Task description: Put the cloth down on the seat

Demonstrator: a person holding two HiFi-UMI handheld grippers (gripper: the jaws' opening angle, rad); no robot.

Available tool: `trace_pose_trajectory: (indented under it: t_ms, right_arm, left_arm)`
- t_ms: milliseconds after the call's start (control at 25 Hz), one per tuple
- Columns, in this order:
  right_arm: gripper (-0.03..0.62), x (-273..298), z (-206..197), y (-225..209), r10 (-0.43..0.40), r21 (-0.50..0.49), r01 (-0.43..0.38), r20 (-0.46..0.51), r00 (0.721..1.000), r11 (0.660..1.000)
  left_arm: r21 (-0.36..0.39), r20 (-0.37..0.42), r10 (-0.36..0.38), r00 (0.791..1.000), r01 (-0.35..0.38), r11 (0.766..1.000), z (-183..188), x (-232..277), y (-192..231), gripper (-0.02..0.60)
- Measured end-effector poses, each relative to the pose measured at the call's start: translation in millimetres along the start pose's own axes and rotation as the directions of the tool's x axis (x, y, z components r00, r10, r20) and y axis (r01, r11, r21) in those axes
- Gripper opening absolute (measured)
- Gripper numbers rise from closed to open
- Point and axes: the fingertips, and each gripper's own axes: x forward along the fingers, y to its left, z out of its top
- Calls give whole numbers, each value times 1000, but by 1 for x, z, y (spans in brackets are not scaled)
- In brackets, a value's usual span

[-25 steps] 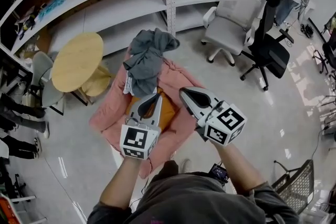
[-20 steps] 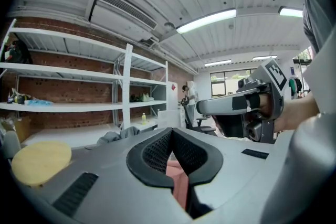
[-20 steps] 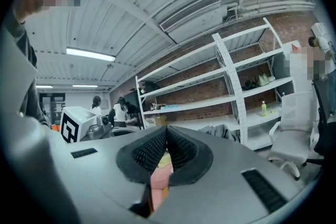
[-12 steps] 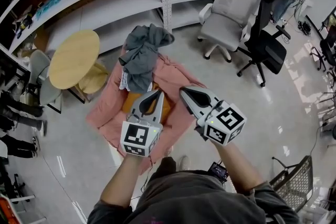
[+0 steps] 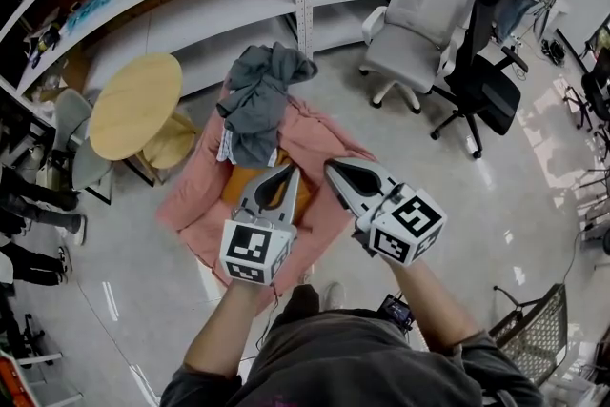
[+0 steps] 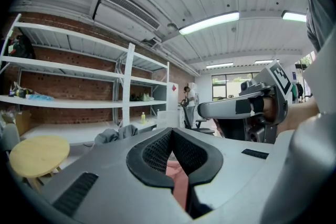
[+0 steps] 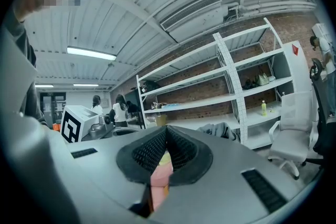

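Main worry from here: the cloth (image 5: 315, 143) isn't sitting square on the seat (image 5: 236, 188). A lot of it hangs off the seat's left and near sides, down to the floor by the look of it, and I'd guess that weight could drag the whole thing off if anything nudges it. The near hem also lies close to where the person stands, so a foot on it would pull it down.

Second worry is the grey heap (image 5: 257, 100) piled at the far edge of the seat, partly on the cloth. If I go in to tidy up, tugging the cloth could tip the heap over.

Both tools are clenched with nothing in them. The left gripper (image 5: 289, 169) and right gripper (image 5: 331, 167) hover above the near part of the seat, tips pressed together. The pink showing in the slot under each pair of jaws is just the cloth far below, not a grab. If I dropped them like that they'd poke or snag the fabric instead of gripping it, so I'd open up first.

The cloth itself is pink, big and soft-looking. It's rumpled and spread wide around the seat, with a patch of orange seat left bare in the middle. To me it reads as already down, just messy.
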Motion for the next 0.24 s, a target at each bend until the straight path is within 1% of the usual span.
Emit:
trace_pose_trajectory:
  t_ms: [240]
  right_arm:
    - [15,-3,-3,0,2,5,-2,1,1000,1000]
  left_arm:
    - [1,2,2,1000,-2,1000,0,0,-4,9]
